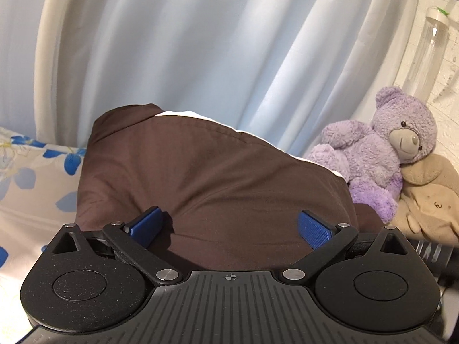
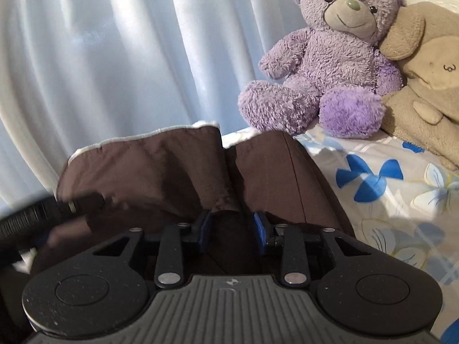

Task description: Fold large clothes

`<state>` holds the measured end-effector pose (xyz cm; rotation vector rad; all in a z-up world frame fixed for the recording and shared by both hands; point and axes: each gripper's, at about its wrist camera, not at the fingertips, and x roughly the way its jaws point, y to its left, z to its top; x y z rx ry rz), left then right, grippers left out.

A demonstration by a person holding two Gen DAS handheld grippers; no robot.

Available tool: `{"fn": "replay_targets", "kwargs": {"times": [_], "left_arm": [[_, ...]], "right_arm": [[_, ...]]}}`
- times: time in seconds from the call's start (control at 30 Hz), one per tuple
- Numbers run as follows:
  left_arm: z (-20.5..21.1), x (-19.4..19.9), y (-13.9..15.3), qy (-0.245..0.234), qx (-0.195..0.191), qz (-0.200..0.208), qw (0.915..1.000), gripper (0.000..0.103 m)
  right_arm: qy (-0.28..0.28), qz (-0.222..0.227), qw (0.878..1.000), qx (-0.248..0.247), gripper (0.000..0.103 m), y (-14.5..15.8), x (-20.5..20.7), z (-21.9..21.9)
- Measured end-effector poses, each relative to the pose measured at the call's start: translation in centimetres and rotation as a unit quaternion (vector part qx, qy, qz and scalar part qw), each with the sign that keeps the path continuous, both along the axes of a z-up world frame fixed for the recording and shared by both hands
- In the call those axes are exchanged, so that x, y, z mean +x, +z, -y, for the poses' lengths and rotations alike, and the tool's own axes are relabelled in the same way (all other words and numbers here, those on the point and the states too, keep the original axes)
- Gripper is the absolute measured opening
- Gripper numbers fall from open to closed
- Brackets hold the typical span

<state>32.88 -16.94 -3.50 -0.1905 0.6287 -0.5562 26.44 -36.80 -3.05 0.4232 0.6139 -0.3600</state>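
My left gripper point(image 1: 229, 226) and right gripper point(image 2: 232, 229) look alike: black linkage arms with silver rivets, blue ribbed pads point(image 1: 314, 228), round black discs, grey ridged housing bearing a small crosshair mark.

Hardly any readable marks

Only a small stitched sign like "ω" or a sideways "3" shows on the beige plush point(image 2: 424, 66); no brand, label or number is legible.
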Motion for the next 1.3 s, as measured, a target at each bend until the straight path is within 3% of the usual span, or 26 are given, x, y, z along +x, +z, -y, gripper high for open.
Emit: {"fn": "replay_targets", "kwargs": {"times": [0.13,0.23,0.37,0.53,0.83,0.93,1.0,1.1,1.2,1.3], "left_arm": [[-0.2,0.0,0.0,-0.001,-0.002,-0.001,1.0000,0.103],[-0.6,0.9,0.8,0.006,-0.029,-0.023,0.9993,0.103],[0.1,3.2,1.7,0.042,0.013,-0.028,0.9986,0.103],[1.3,4.6,0.3,0.048,0.044,-0.040,0.9970,0.103],[1.1,4.9,-0.6,0.047,0.041,-0.044,0.9971,0.103],[-0.2,3.8,0.2,0.054,0.024,-0.042,0.9974,0.103],[-1.6,1.6,1.0,0.050,-0.001,-0.037,0.9981,0.103],[-3.3,-3.4,1.3,0.057,-0.033,0.001,0.9979,0.103],[-3.2,-5.3,0.2,0.080,-0.020,0.021,0.9964,0.103],[-3.0,-4.1,-0.5,0.100,-0.012,-0.004,0.9949,0.103]], "right_arm": [[0.049,0.027,0.998,0.005,0.031,3.1,3.7,0.1],[0.057,0.011,0.998,-0.015,0.030,1.9,6.3,0.7],[0.060,0.010,0.998,-0.031,0.029,-0.7,6.6,0.9],[0.053,0.023,0.998,-0.024,0.029,-2.1,6.7,1.2],[0.042,0.057,0.997,-0.011,0.029,-3.0,6.3,1.6],[0.031,0.080,0.996,0.008,0.031,-1.9,4.5,1.6],[0.014,0.101,0.995,-0.018,0.041,-1.5,1.9,0.3],[-0.023,0.126,0.992,-0.018,0.042,-2.9,-1.5,-0.3],[-0.045,0.148,0.988,0.025,0.041,-4.4,-2.7,0.9],[-0.037,0.137,0.989,0.041,0.041,-5.2,-1.9,1.3]]}}
